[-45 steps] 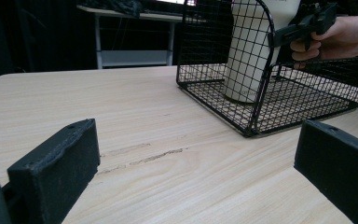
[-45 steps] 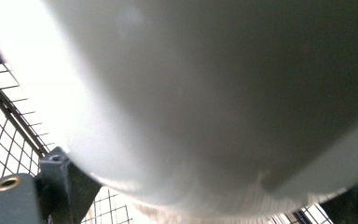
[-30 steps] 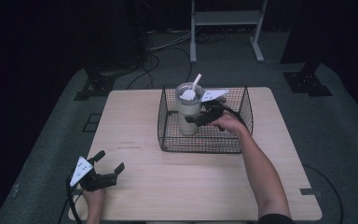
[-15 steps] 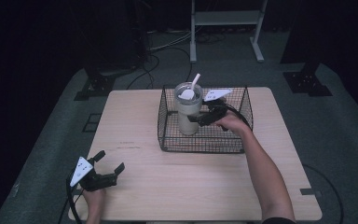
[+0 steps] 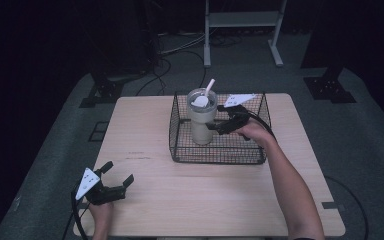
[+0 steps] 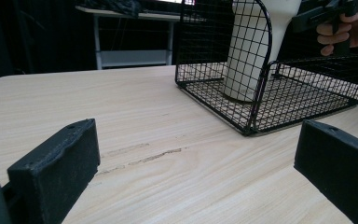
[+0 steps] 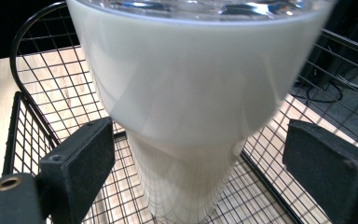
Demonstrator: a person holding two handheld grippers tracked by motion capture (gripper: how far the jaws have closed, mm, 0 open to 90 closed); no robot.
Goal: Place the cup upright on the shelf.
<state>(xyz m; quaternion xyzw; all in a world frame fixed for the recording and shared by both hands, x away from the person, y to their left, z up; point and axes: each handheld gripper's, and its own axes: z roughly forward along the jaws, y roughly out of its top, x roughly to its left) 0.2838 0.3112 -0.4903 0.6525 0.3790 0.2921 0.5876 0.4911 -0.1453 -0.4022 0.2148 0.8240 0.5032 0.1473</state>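
A cream tumbler (image 5: 201, 122) with a lid and a straw stands upright in the left part of a black wire basket (image 5: 220, 160) at the table's back middle. My right gripper (image 5: 216, 128) reaches into the basket from the right, open, its jaws level with the tumbler's side. In the right gripper view the tumbler (image 7: 186, 93) stands close between the spread jaws of the right gripper (image 7: 205, 172), neither pad touching it. My left gripper (image 5: 119, 172) rests open at the table's front left with nothing in it. The left gripper (image 6: 196, 172) faces the basket (image 6: 261, 107) and the tumbler (image 6: 249, 51).
The wooden table (image 5: 205, 195) has bare room in front of the basket and to its left. The basket's walls (image 7: 32, 116) rise around the tumbler. A metal stand (image 5: 242, 20) and cables lie on the floor behind the table.
My right gripper has shifted slightly to the right, away from the tumbler. The tumbler stands where it was. My left gripper has not moved.
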